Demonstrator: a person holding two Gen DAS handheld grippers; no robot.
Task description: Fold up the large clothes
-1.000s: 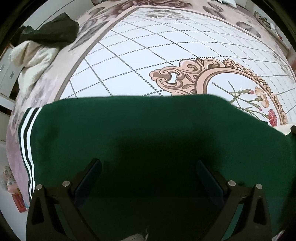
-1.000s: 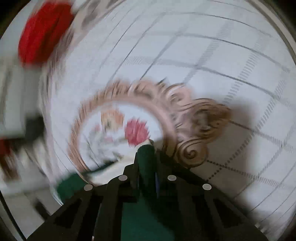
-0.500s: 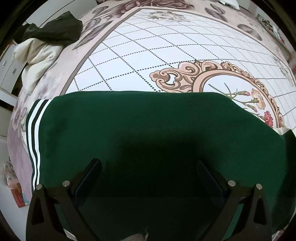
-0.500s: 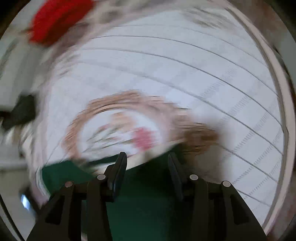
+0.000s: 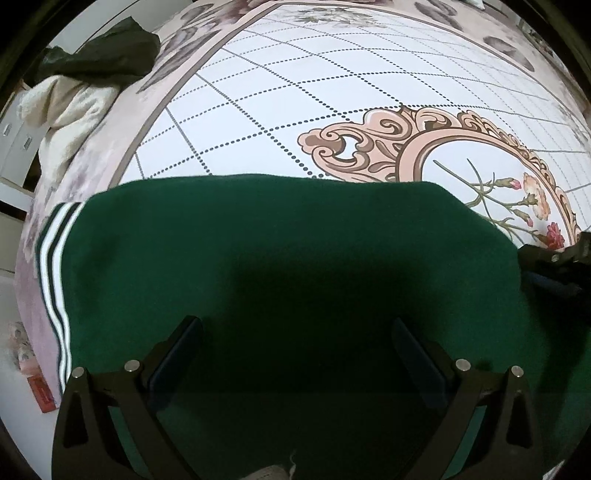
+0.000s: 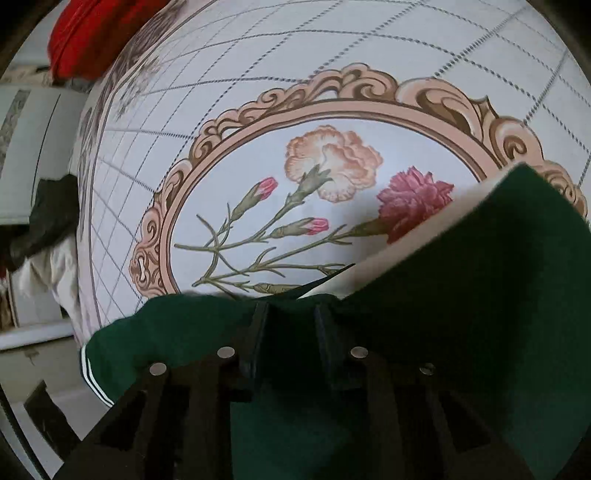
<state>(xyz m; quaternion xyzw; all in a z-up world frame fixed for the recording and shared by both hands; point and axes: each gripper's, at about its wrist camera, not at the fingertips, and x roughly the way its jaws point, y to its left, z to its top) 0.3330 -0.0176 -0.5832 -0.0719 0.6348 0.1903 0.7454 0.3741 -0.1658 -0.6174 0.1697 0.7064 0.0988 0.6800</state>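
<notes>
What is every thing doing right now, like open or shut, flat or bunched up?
Dark green garment with white stripes: spread flat, one corner lifted.
Left gripper: open, above the green cloth.
Right gripper: jaws just closing, narrow gap, green cloth between them.
Cream and dark clothes pile: bunched up.
Red cloth: heaped.

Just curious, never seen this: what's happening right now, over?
Left hand-held gripper open above green garment. Right hand-held gripper just closing, garment between jaws, not clamped. Nothing in the way.
</notes>
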